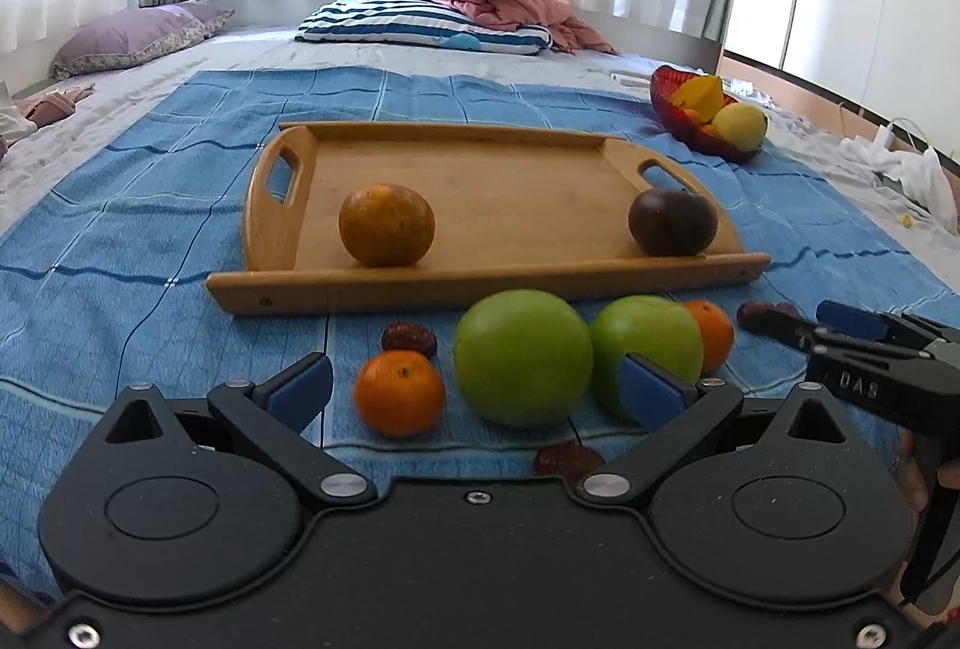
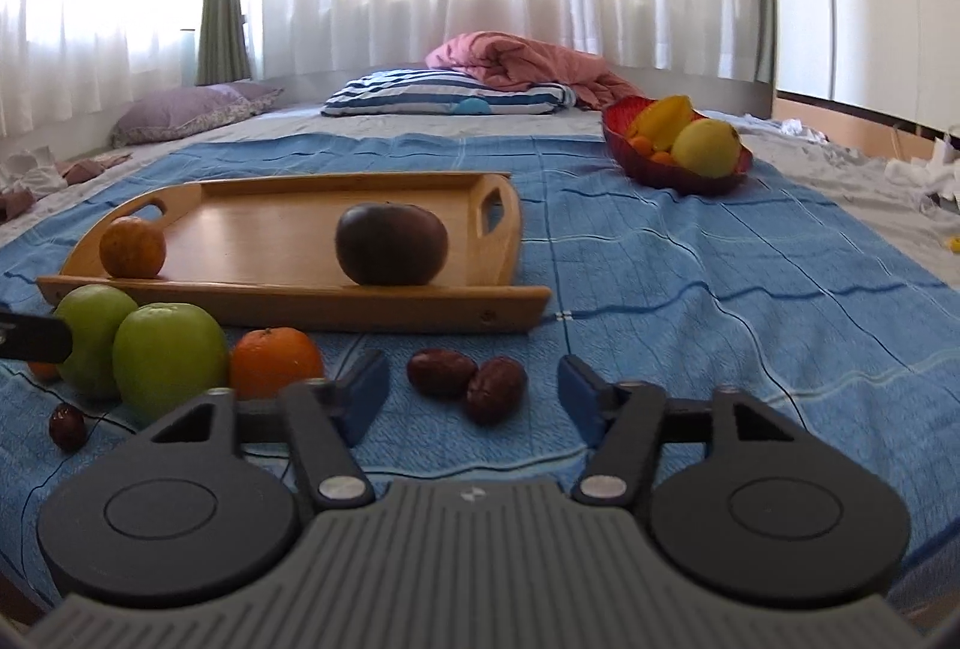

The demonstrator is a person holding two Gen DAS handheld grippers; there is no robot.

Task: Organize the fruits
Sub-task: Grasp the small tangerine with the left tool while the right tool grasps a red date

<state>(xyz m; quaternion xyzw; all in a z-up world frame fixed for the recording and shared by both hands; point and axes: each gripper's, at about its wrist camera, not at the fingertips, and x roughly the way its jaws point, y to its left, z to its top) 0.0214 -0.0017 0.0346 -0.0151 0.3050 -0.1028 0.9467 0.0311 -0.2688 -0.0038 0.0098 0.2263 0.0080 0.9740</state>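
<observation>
Two green apples (image 1: 522,356) and a tangerine (image 1: 399,393) lie on the bed's blue blanket (image 1: 150,241) between the left gripper (image 1: 474,394)'s wide-open, empty jaws. Two red dates (image 2: 465,379) sit between the right gripper (image 2: 471,397)'s parted jaws. Beyond both, a wooden tray (image 1: 480,277) carries an orange (image 1: 386,224) and a dark fruit (image 1: 672,222).

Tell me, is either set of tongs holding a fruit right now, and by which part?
Nothing is held. The left tongs are open around a green apple without touching it; the right tongs are open in front of two dates.
</observation>
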